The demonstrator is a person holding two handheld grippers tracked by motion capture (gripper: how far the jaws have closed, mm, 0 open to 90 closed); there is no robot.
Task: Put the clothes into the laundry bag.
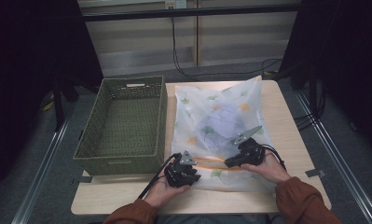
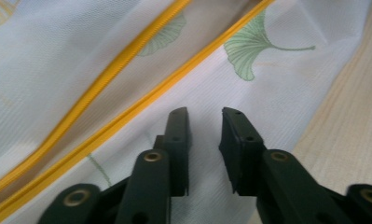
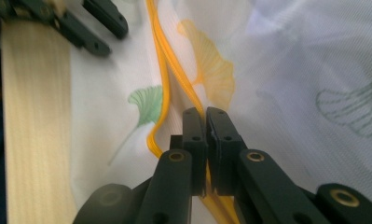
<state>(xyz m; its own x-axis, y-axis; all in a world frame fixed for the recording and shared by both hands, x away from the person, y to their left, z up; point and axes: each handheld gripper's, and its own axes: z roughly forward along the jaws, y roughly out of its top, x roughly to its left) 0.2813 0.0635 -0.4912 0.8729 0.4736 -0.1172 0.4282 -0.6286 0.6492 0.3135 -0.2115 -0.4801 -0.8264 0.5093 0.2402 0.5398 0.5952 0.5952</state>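
Two tools work a mesh bag [image 1: 221, 135] lying flat on the table [image 1: 286, 121] beside a basket [image 1: 123, 126]. Right tool [image 3: 205, 114] pinches the yellow zipper [image 3: 162, 70], which runs toward the left tool [image 2: 204, 116]; that one hovers parted over the fabric, gripping nothing.

No words, numbers or brand marks can be read anywhere; the mesh bag [image 1: 221, 126] carries only printed ginkgo leaves, and the basket's [image 1: 123, 121] front may bear a tiny, blurred embossing.
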